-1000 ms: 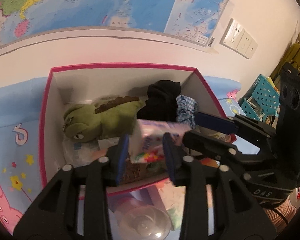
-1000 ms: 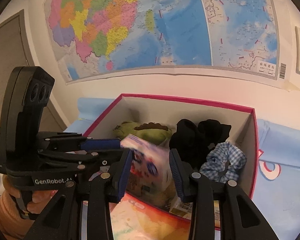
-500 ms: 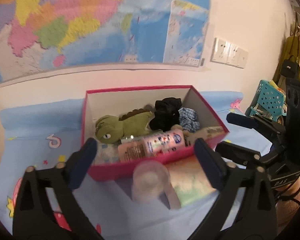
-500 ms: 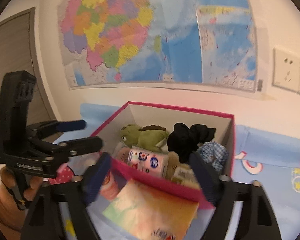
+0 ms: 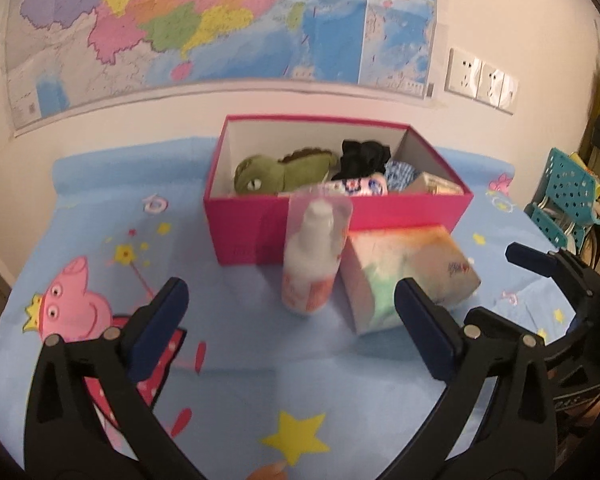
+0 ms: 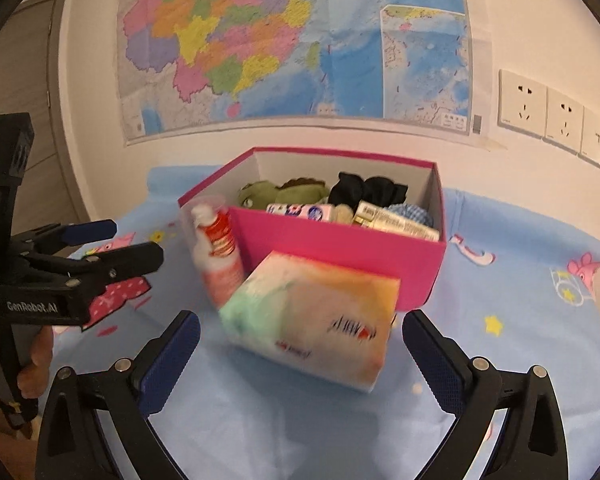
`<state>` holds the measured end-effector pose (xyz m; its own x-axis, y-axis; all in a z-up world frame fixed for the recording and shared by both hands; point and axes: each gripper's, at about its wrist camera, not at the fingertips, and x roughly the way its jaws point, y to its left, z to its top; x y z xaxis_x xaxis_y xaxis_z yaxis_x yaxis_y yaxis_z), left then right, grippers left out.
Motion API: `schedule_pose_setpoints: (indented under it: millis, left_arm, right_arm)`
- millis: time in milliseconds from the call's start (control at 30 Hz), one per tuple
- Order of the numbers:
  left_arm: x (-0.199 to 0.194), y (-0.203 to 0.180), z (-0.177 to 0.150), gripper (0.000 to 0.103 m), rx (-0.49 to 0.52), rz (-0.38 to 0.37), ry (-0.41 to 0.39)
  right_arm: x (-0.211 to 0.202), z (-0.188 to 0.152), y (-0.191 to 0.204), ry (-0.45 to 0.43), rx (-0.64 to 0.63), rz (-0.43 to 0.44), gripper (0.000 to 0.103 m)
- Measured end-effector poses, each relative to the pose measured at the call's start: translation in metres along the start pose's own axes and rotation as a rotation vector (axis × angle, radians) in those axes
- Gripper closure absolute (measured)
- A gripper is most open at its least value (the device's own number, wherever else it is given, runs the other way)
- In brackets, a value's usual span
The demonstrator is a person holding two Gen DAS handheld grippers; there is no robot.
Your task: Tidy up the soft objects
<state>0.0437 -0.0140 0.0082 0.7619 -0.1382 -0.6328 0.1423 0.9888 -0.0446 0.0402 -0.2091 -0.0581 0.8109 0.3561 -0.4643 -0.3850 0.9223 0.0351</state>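
A pink box (image 5: 260,232) (image 6: 340,248) stands on the blue sheet and holds a green plush dinosaur (image 5: 284,170) (image 6: 280,192), black cloth (image 5: 364,156) (image 6: 364,190), a checked blue cloth (image 5: 400,174), a printed soft pack (image 5: 360,186) (image 6: 300,211) and a small carton (image 6: 396,222). In front of the box lie a tissue pack (image 5: 412,276) (image 6: 312,320) and an upright bottle (image 5: 312,264) (image 6: 216,256). My left gripper (image 5: 292,332) is open and empty, well back from the box. My right gripper (image 6: 300,364) is open and empty, just before the tissue pack.
The sheet (image 5: 100,240) has cartoon pig prints. A map (image 5: 220,20) and wall sockets (image 6: 552,116) are behind the box. Teal baskets (image 5: 568,196) stand at the right. A door (image 6: 20,120) is at the left.
Both grippers let go of the printed soft pack into the box, opened wide and pulled back from the box. The bottle and tissue pack have come into full view.
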Motion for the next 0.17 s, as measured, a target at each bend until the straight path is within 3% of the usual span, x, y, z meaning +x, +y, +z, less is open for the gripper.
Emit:
schedule_pose_setpoints:
  millis: [167]
  left_arm:
    - [-0.0024, -0.0001, -0.0129, 0.0, -0.015, 0.008, 0.015]
  right_arm:
    - [-0.0018, -0.0091, 0.0045, 0.014, 0.016, 0.015, 0.0]
